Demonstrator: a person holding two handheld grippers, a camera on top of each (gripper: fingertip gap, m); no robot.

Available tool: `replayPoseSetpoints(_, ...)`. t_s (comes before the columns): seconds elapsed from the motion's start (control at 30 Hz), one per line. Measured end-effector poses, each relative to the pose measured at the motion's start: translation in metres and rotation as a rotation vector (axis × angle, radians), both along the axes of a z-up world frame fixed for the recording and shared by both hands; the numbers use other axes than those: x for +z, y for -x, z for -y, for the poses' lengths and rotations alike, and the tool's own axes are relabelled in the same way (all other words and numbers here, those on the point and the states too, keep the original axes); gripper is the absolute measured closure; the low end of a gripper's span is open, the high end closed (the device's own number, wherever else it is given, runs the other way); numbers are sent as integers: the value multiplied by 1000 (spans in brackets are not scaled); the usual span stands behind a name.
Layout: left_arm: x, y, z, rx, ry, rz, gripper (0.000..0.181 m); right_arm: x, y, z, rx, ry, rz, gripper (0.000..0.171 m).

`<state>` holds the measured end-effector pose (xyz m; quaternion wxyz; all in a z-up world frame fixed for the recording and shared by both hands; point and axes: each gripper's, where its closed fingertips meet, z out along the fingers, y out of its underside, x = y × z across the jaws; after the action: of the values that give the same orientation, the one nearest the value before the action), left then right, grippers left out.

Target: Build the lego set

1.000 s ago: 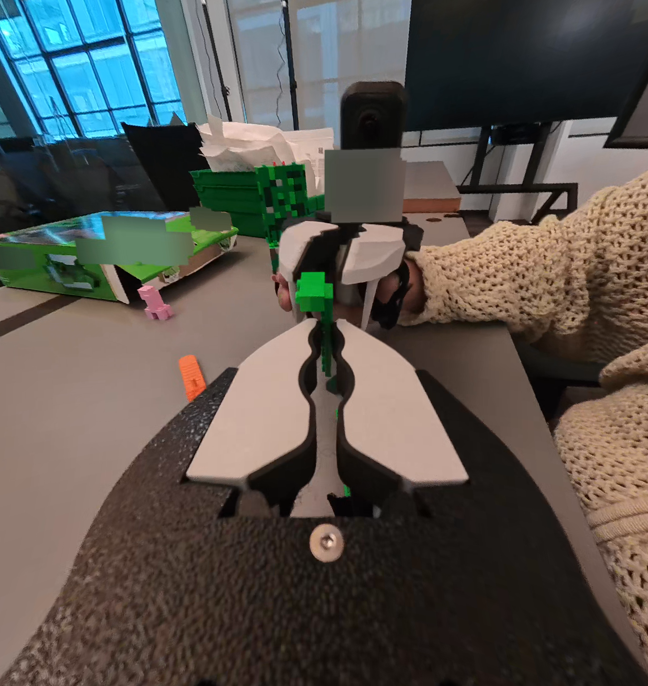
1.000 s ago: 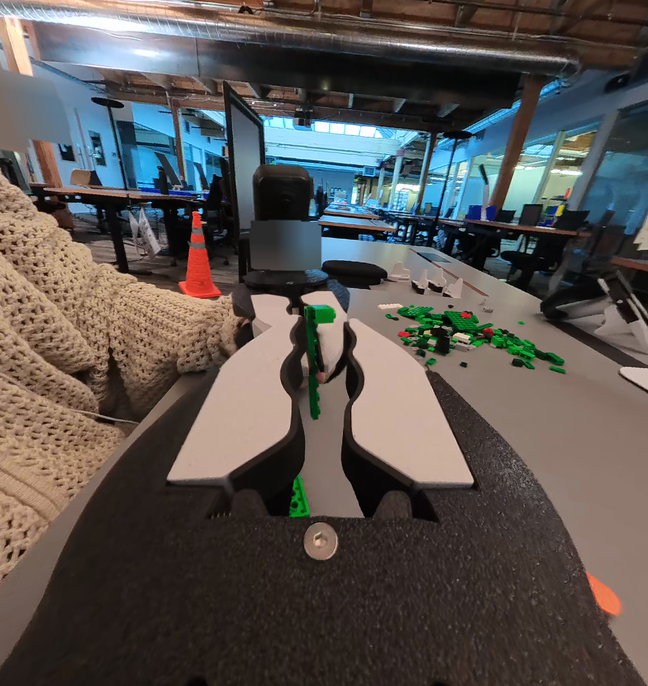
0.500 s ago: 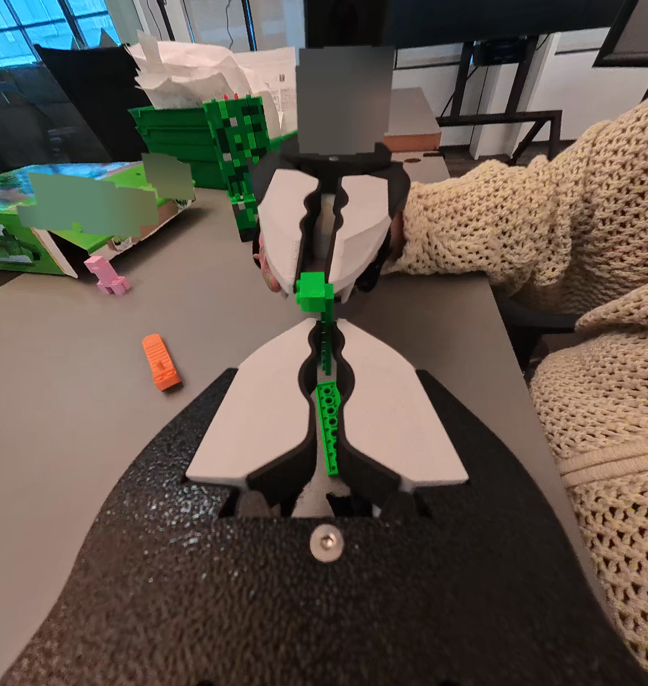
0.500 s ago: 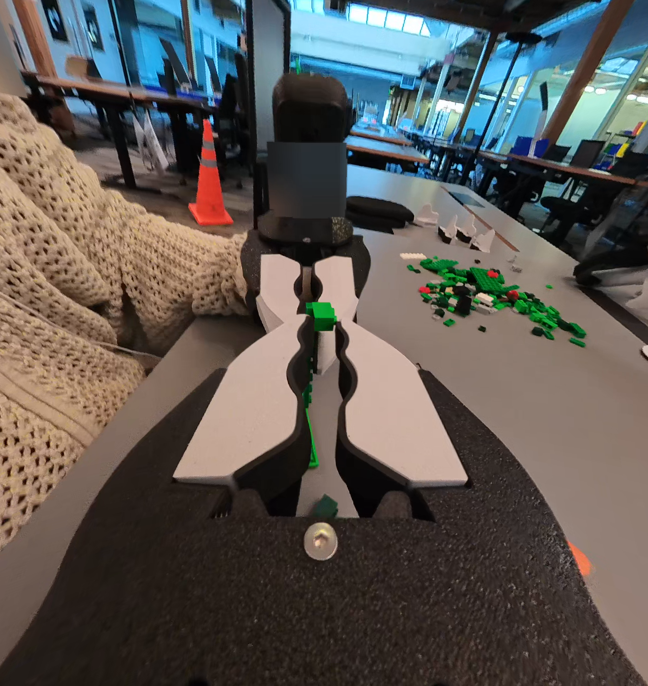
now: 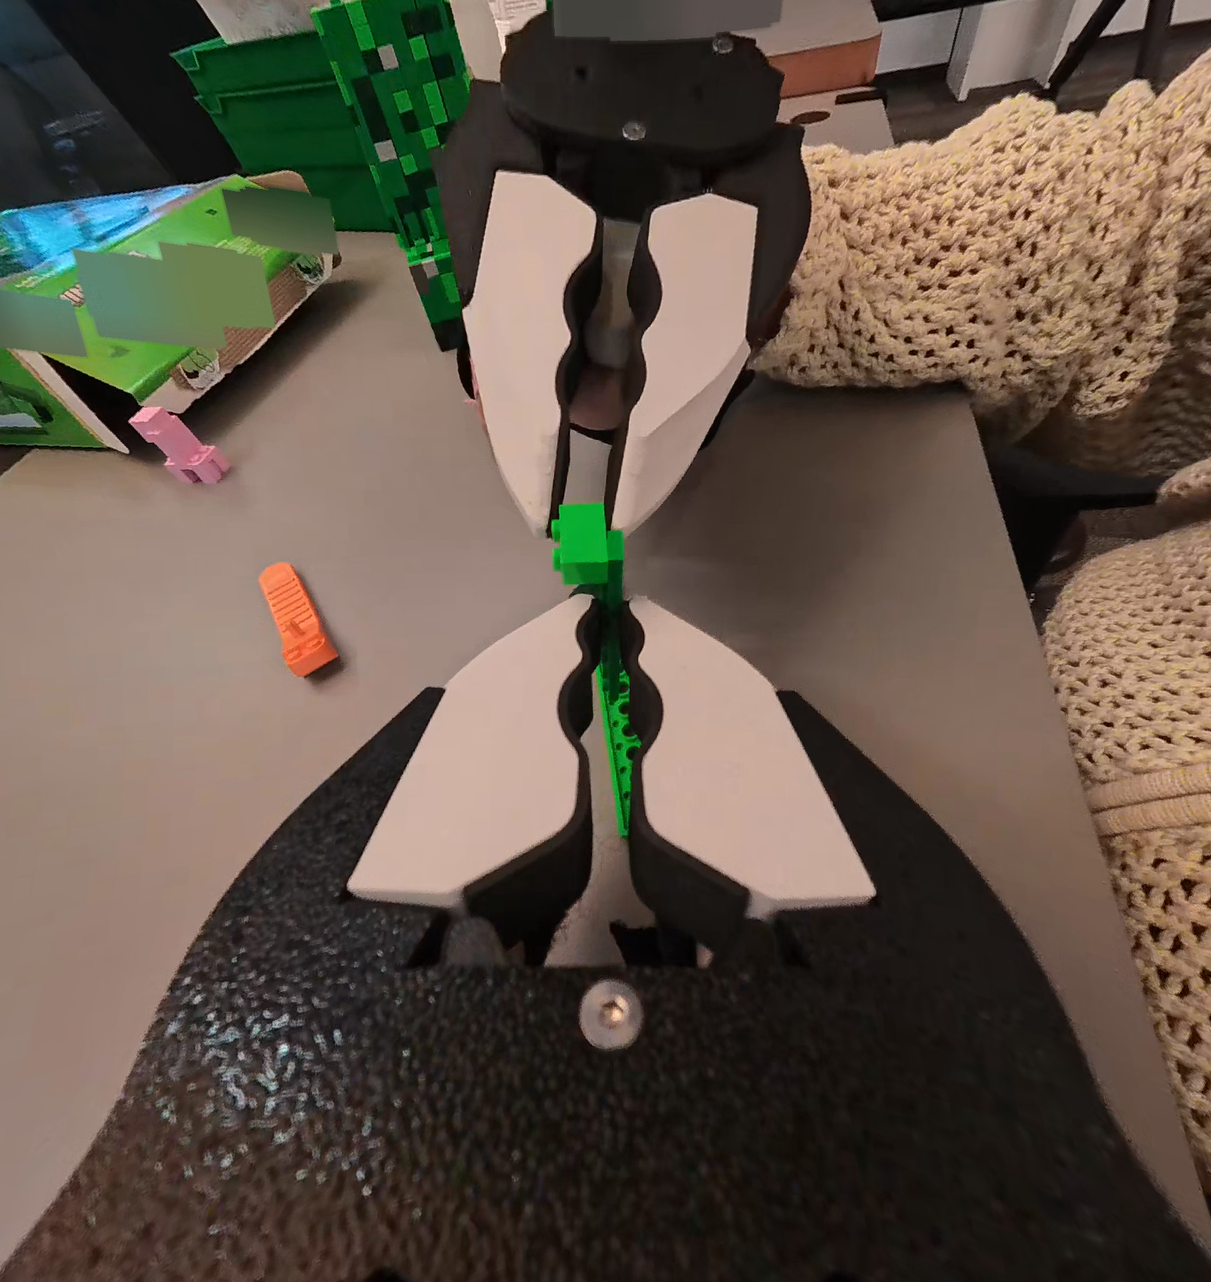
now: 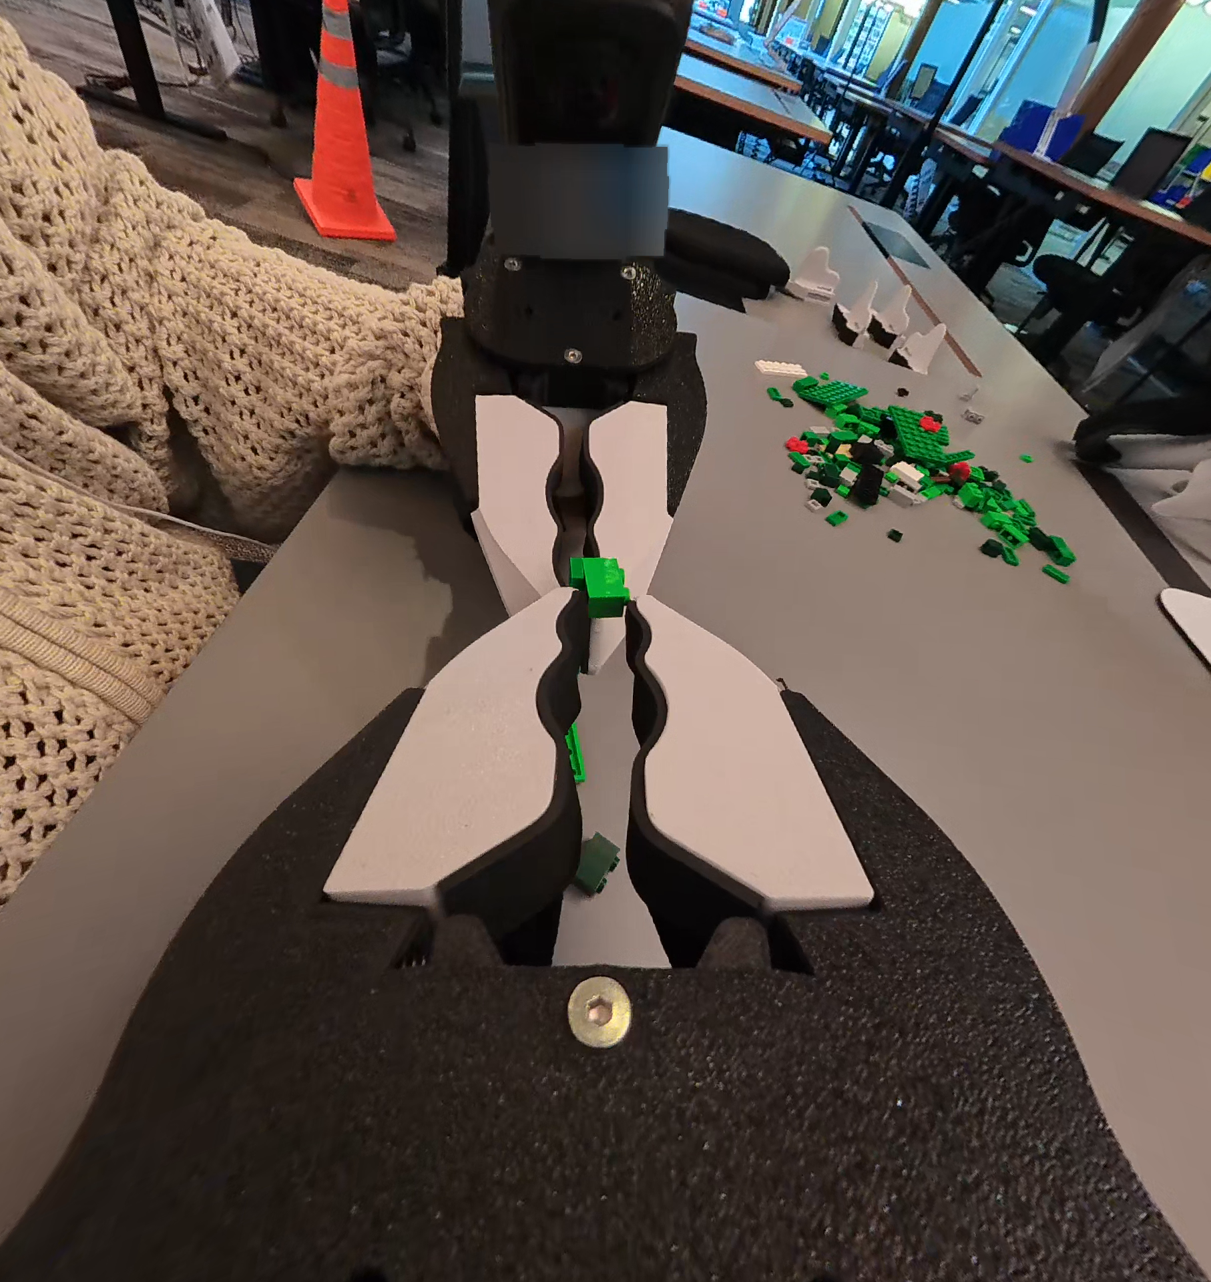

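Meanwhile, the left gripper (image 5: pixel 606 607) is pinching a thin studded green plate (image 5: pixel 616 735) on edge between its wavy black-lined white fingers, jaws pressed nearly together. Facing it tip to tip, the right gripper (image 6: pixel 599 607) is closing its jaws around a small glossy bright green brick (image 6: pixel 601 585) at the plate's far end. Left of that brick, a ridged orange wedge-shaped separator (image 5: pixel 296 619) and a blocky pink figure (image 5: pixel 179 445) are lying on the matte grey table (image 5: pixel 138 694); right of it in the right wrist view, loose lego pieces (image 6: pixel 915 465) are lying heaped.
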<state>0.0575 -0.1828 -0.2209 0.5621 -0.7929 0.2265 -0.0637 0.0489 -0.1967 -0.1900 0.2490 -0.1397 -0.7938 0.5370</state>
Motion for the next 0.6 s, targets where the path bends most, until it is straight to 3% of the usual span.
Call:
replayPoseSetpoints(0.27, 15, 12, 0, 57, -80, 87, 177, 9, 9, -8, -79, 13, -87, 160)
replayPoseSetpoints(0.33, 24, 20, 1, 89, -131, 135, 177, 4, 13, -22, -136, -30, -59, 151)
replayPoseSetpoints(0.6, 46, 41, 3, 161, -244, 342, 177, -46, -1, -50, -151, -193, 310, 151)
